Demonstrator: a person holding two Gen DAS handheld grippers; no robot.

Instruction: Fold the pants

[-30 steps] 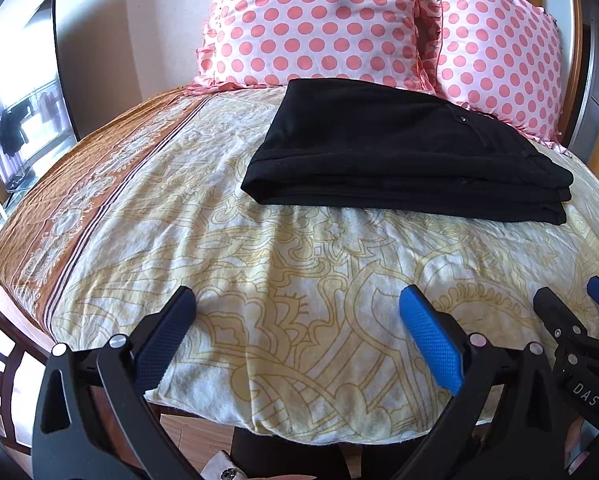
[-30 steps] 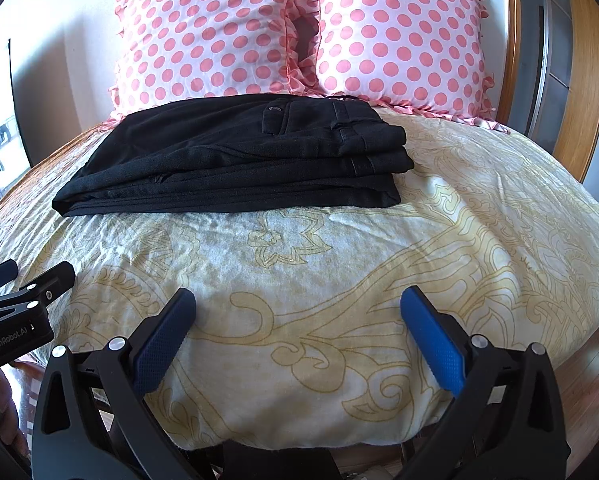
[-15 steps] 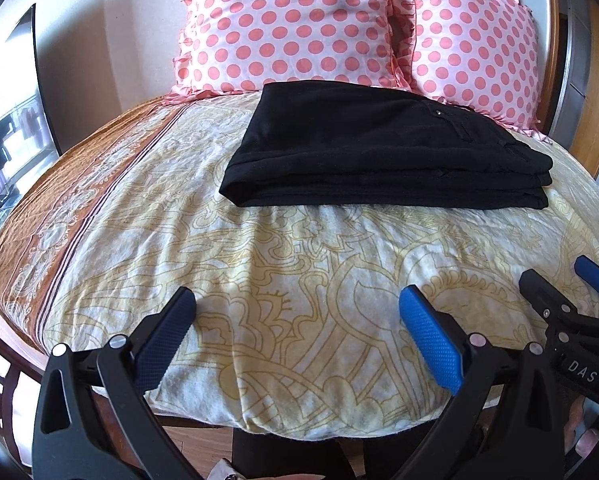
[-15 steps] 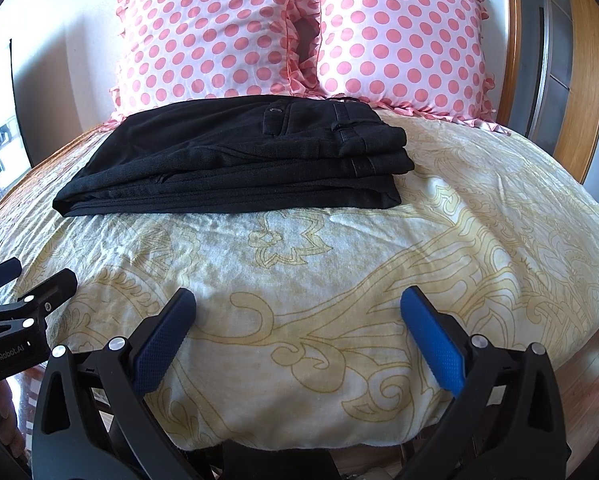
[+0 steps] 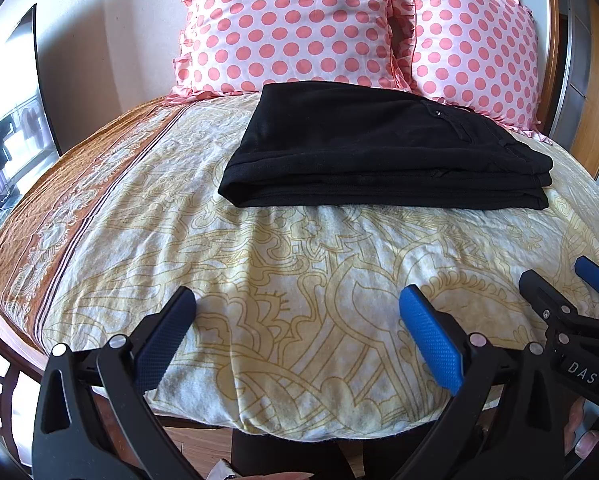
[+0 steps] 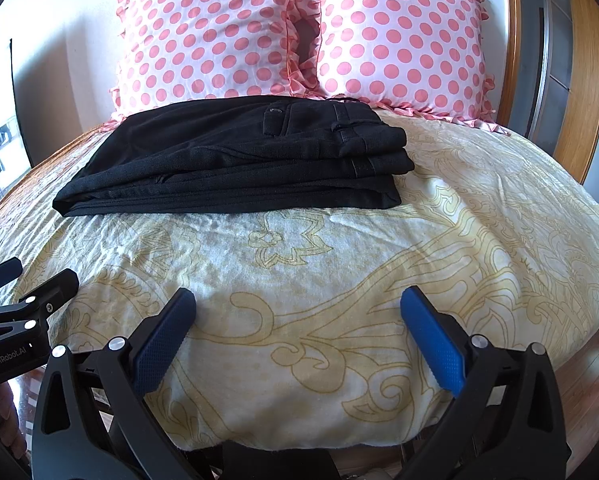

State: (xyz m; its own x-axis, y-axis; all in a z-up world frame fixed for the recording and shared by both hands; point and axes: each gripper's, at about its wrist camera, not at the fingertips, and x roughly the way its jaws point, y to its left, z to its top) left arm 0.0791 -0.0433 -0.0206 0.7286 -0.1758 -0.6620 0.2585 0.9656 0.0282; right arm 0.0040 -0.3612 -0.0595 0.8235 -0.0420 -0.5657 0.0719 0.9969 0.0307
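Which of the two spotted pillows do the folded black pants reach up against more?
The left pillow: the black pants lie mostly in front of it, their far edge hiding its bottom frill. The right pillow meets only the waistband corner.

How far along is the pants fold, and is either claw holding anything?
Folding looks done: the black fabric pants lie as a flat, layered stack on the yellow patterned bedspread, just before the pink polka-dot pillows. Nothing is in hand: the left claw and right claw are both open, empty, near the bed's foot, apart from the pants. Nothing visible remains, perhaps only pulling away.
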